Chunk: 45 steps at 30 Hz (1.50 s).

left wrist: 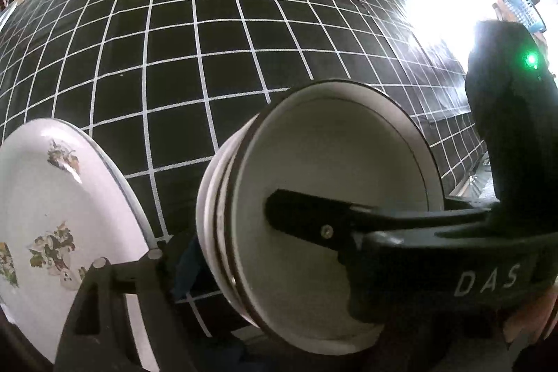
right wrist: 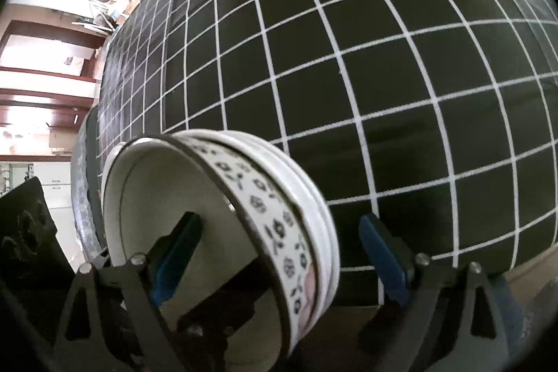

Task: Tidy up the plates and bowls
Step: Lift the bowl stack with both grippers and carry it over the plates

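the plate (left wrist: pixel 52 215) lies just left of the bowl stack (left wrist: pixel 314 197) on the grid cloth (left wrist: pixel 209 40). the left gripper (left wrist: pixel 251 229) straddles the stack's near rim, one finger outside at the left, the other inside the top bowl, jaws apart and not pressing, it seems. the right gripper (right wrist: pixel 279 253) also straddles the rim, left finger inside, right finger well clear of the patterned wall; apart too. both sit at the stack's near edge, so neither is clearly nearer.

white bowls (left wrist: pixel 327 218) nested in a stack on the grid cloth; floral plate (left wrist: pixel 52 232) beside them
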Each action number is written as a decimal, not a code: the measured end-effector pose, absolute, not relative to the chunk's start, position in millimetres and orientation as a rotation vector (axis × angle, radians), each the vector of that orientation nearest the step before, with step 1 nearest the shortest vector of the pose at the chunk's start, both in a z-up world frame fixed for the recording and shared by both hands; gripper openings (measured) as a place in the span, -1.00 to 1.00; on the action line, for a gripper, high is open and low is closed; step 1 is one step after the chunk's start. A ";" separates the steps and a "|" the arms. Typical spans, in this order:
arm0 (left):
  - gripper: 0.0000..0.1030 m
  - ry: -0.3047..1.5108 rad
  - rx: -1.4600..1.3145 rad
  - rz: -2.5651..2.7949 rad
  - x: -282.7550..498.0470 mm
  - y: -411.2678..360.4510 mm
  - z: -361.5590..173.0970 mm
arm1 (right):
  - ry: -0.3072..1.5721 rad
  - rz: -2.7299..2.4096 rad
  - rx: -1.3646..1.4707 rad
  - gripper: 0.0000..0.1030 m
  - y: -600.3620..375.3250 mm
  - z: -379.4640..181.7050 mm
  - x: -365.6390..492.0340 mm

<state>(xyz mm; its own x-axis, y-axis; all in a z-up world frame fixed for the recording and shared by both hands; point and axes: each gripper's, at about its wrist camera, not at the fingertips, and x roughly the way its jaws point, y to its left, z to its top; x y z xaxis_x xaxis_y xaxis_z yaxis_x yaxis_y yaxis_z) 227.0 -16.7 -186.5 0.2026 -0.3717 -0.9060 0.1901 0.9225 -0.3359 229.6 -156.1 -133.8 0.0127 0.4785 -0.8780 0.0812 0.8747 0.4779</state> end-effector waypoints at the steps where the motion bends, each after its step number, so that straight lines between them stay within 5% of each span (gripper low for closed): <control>1: 0.50 1.310 -0.161 -0.395 226.1 -17.4 -184.6 | 1.542 0.326 0.464 0.81 -156.7 -133.7 229.3; 11: 0.52 1.303 -0.168 -0.397 221.2 -11.6 -181.6 | 1.538 0.343 0.573 0.56 -158.6 -134.1 224.1; 28: 0.55 1.283 -0.173 -0.405 213.0 -21.5 -175.2 | 1.520 0.324 0.496 0.50 -158.4 -117.6 217.9; 45: 0.54 1.150 -0.247 -0.303 202.8 54.0 -76.5 | 1.465 0.424 0.364 0.50 -68.8 -29.9 235.9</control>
